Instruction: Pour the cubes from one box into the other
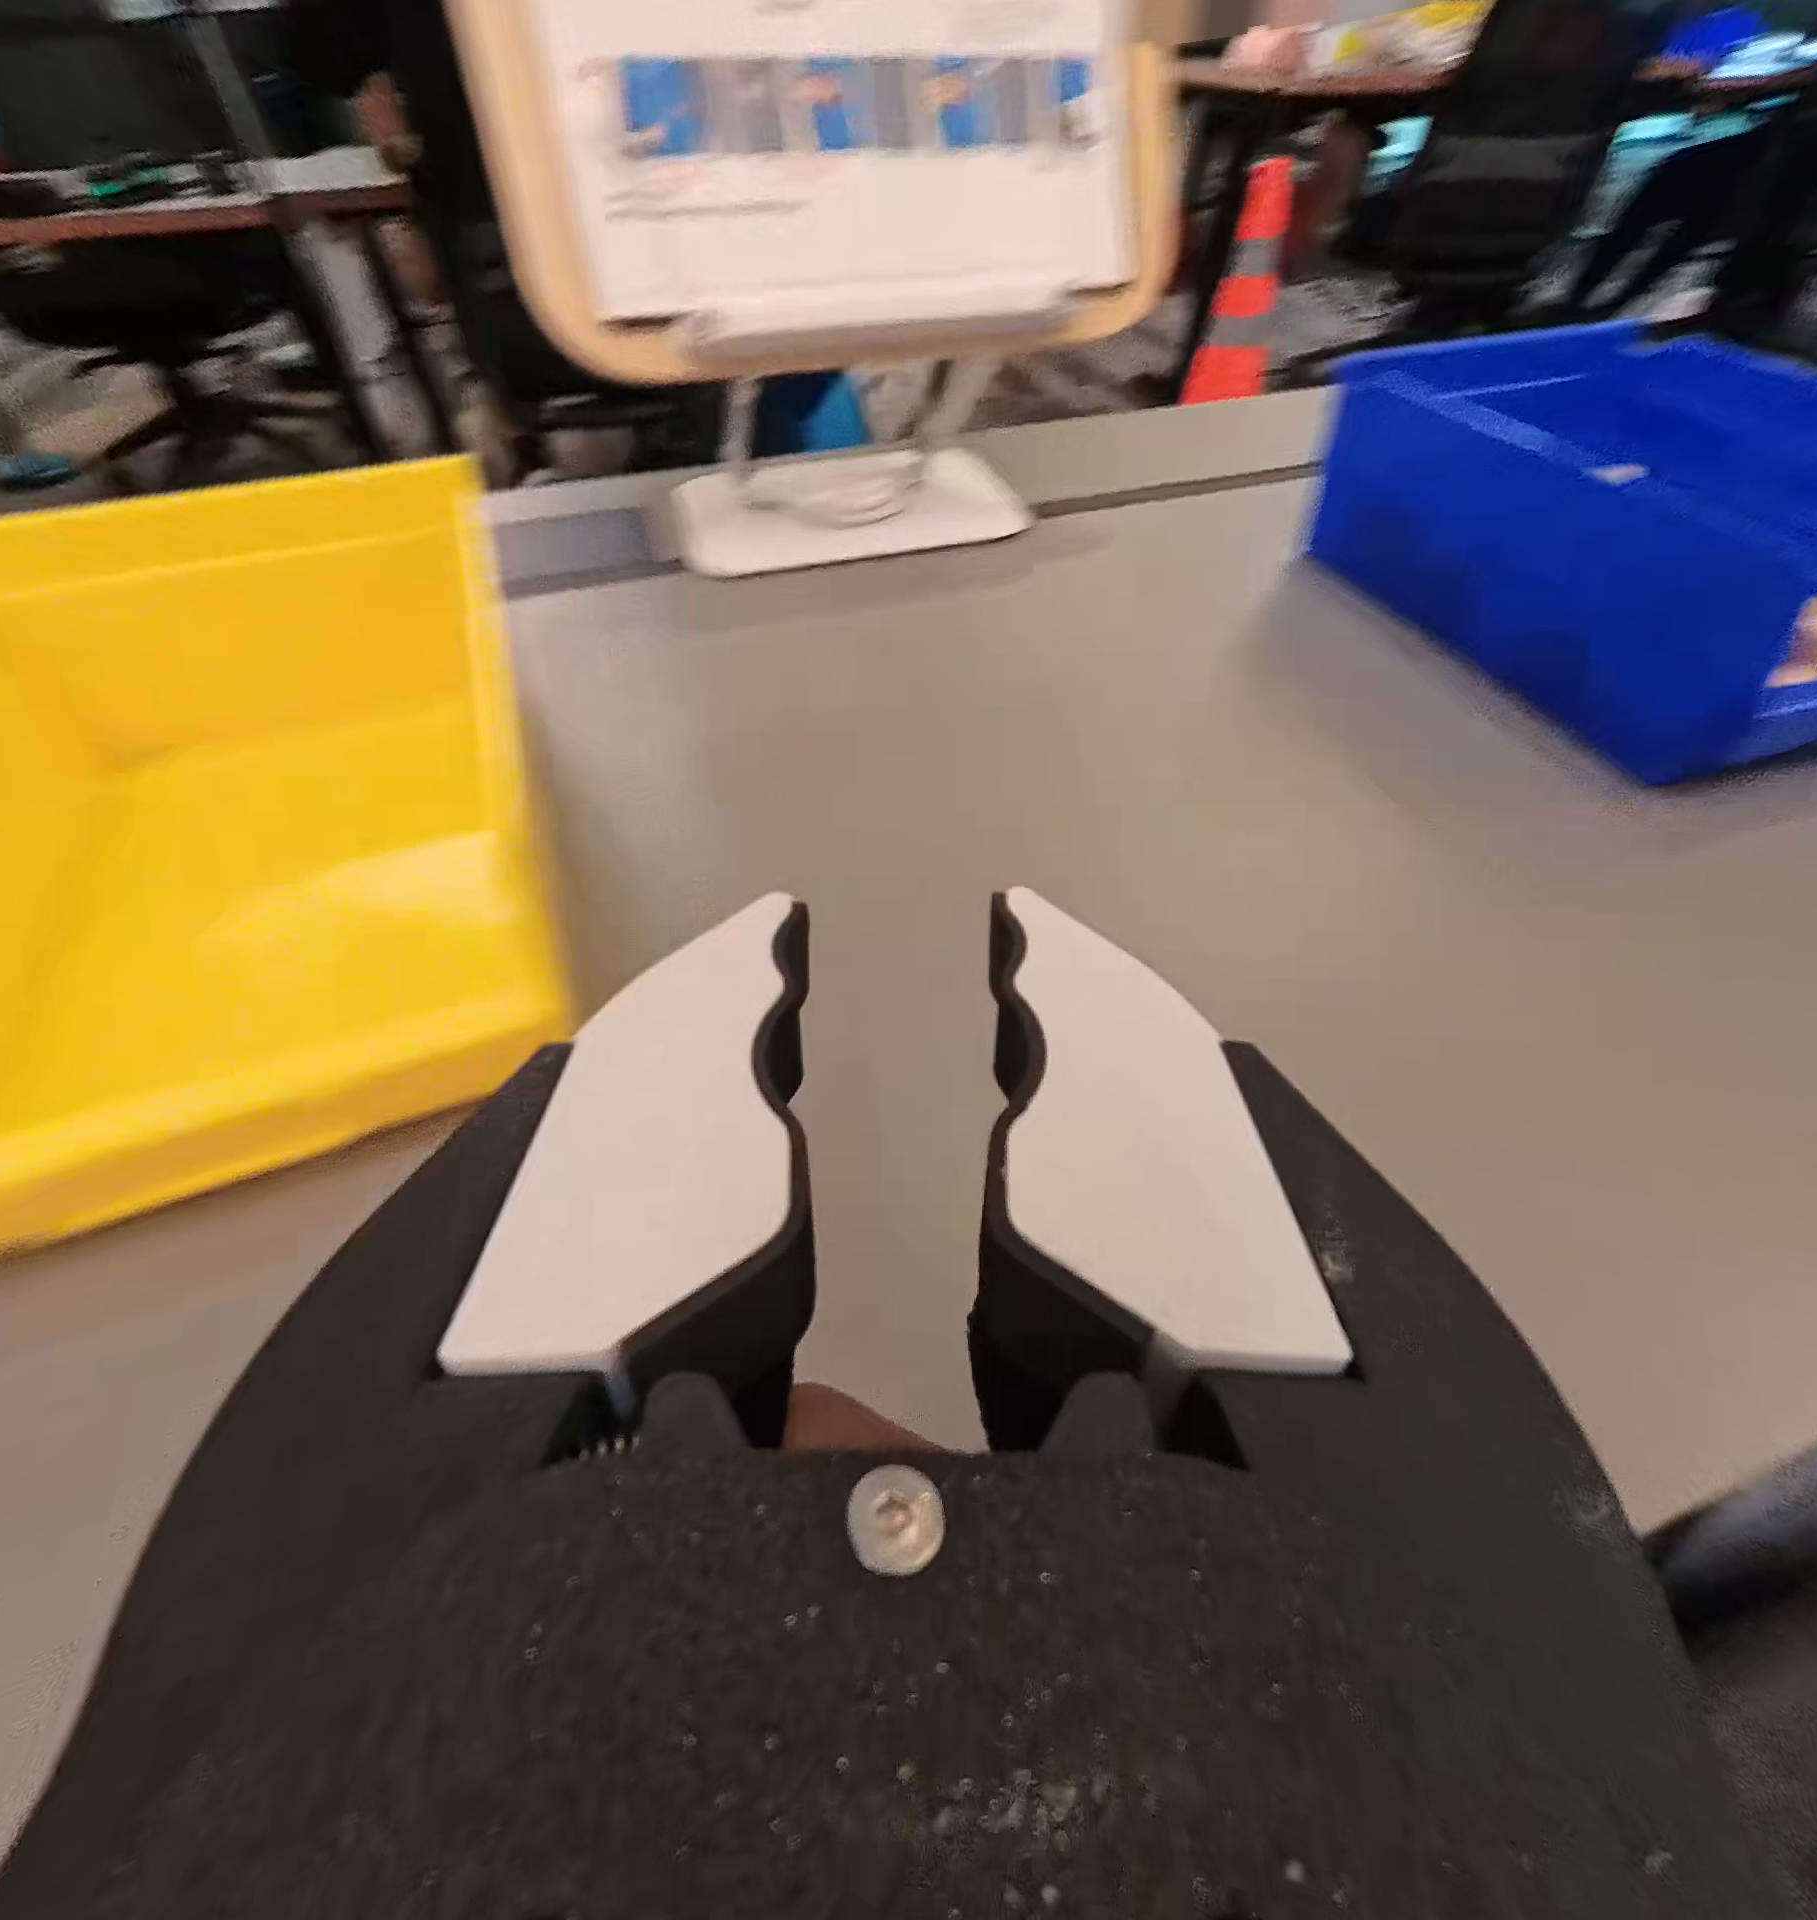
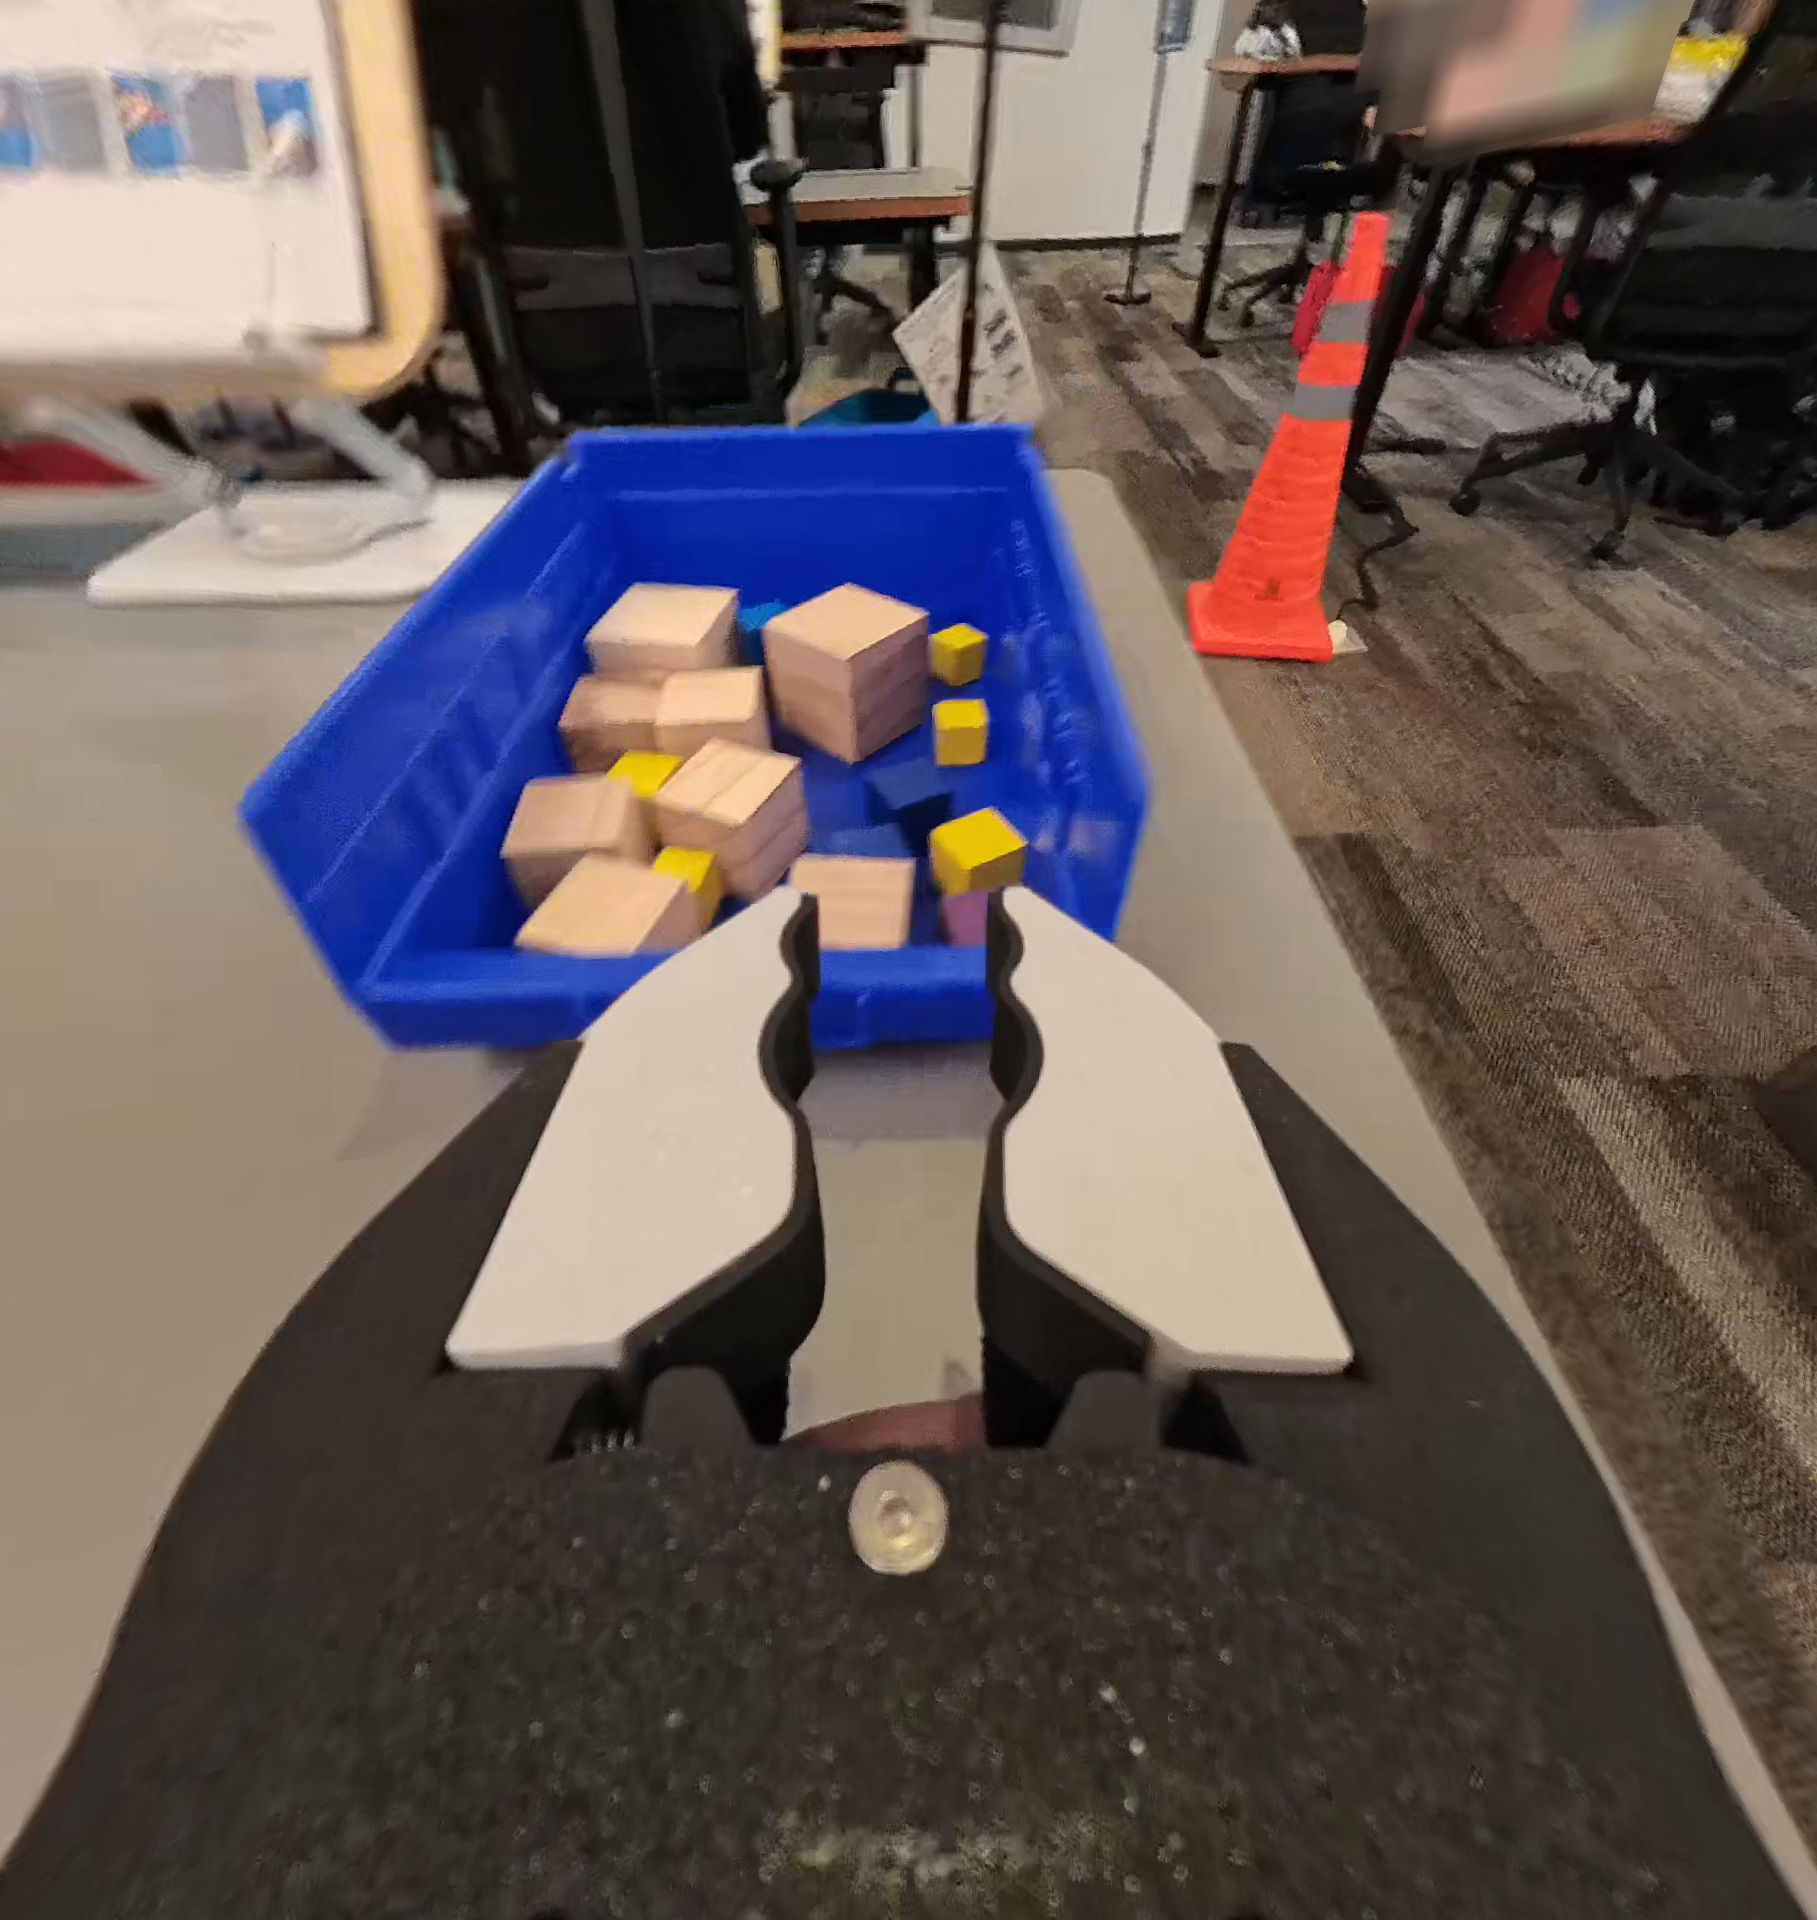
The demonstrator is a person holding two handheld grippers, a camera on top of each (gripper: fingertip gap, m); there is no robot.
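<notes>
A blue box (image 2: pixel 436 790) sits on the grey table (image 2: pixel 104 831) and holds several wooden cubes (image 2: pixel 847 665) plus small yellow cubes (image 2: pixel 977 847) and blue ones. My right gripper (image 2: pixel 896 914) is open and empty, just in front of the box's near wall. In the left wrist view an empty yellow box (image 1: pixel 208 831) sits to the left and the blue box (image 1: pixel 1569 540) to the far right. My left gripper (image 1: pixel 899 914) is open and empty over the bare table (image 1: pixel 935 727) between them.
A white board on a stand (image 1: pixel 842 499) is at the table's far edge. An orange cone (image 2: pixel 1288 499) stands on the floor to the right, beyond the table's right edge. Desks and chairs fill the background.
</notes>
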